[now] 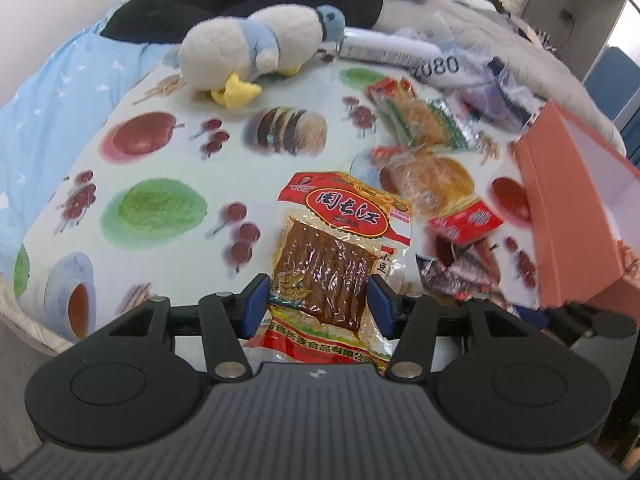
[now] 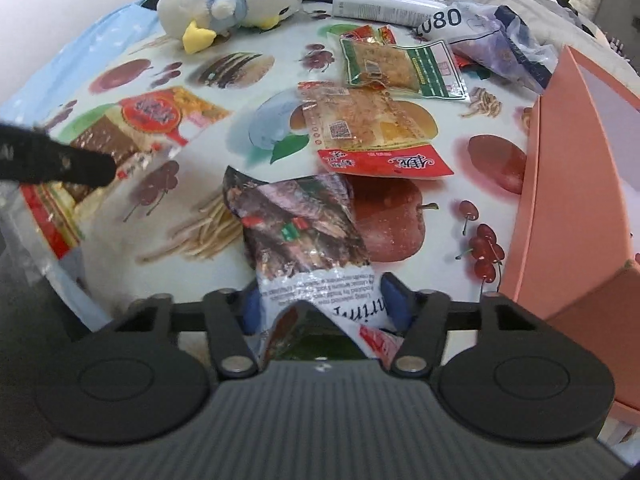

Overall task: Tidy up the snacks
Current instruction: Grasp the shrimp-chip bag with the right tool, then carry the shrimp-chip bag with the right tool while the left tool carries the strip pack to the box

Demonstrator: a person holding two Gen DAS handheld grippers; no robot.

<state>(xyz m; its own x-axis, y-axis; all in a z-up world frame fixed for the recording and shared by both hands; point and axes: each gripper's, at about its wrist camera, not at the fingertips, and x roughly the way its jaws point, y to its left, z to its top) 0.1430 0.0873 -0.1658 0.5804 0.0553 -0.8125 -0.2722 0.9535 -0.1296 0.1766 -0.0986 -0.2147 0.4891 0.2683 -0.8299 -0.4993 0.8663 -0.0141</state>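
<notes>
Gripping snacks in both hands: the left gripper (image 1: 318, 304) clamps a tofu pack (image 1: 340, 248), the right gripper (image 2: 320, 306) pinches a dark pouch (image 2: 304, 232), both low over the table (image 2: 440, 200), apparently bound for the pink box (image 2: 568, 184) alongside.

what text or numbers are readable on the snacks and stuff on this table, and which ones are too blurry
"080": grey plastic bag at the far side, first character cut off.
"周长江", read uncertainly: red oval on the dried tofu packet between the left jaws.
"食品有限公司": bottom strip of that packet; characters before it unclear.
"rriny", partial, upside down: dark snack packet between the right jaws; its small print is unreadable.
White tube, red-ended packet and green-edged packet: print too small or blurred.
</notes>
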